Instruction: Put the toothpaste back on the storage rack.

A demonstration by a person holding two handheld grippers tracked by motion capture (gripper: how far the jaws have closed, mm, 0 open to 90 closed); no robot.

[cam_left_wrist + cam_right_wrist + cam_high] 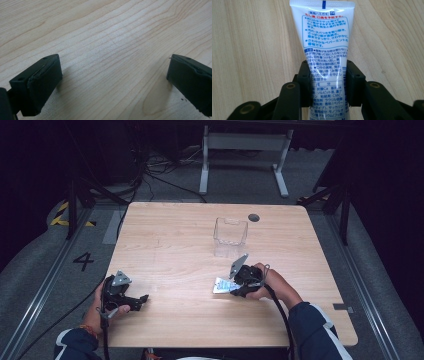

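White tube (327, 47) with blue print, red line of text; pale wood-grain tabletop (165, 240); clear box (230, 236); black tools; navy sleeves, white stripes.

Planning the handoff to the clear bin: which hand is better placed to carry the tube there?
Right. Its tongs already pinch the tube, close to the clear bin; the left tongs stand open, farther away.

Glossy plastic tube (325, 47), matt wood-grain table (249, 50), seemingly clear plastic container (230, 236)
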